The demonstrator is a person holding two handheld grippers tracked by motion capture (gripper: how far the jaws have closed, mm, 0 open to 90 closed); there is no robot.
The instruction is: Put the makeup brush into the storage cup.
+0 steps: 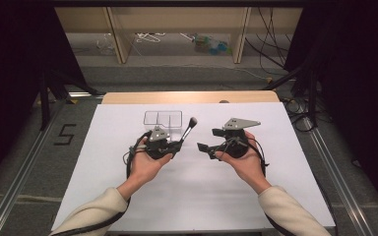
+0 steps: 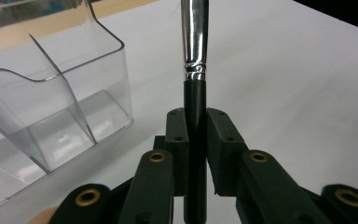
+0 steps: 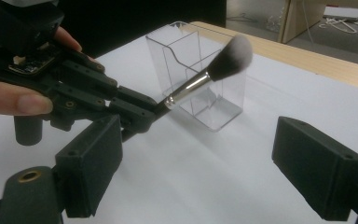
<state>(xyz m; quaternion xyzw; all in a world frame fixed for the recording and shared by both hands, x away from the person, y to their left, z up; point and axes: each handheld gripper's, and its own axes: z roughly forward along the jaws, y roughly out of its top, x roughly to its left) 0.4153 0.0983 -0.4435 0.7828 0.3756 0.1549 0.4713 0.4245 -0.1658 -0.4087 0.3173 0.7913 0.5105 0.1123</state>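
Nearest, two sleeved arms reach in over the white counter [image 1: 128, 206], one hand on each tool. The left gripper [image 1: 177, 144] sits left of the middle, and its fingers [image 2: 177, 140] are squeezed tight on the black handle of a makeup brush [image 1: 189, 128]. The right gripper [image 1: 211, 140] is just to the right of it, a little apart, and its fingers [image 3: 319, 168] are spread wide with nothing between them. The brush is long and thin. It points up and away from the left hand, with its silver neck and then its fluffy tip at the far end. Just past the brush stands a clear plastic holder [image 1: 163, 119] with a wall inside that splits it into parts, and all of them look empty. The fluffy tip hangs near the holder's right side, above the counter. I think the brush is meant to go into the holder. The left hand is nearer to it and already has the brush, so a short move far and left should do it.
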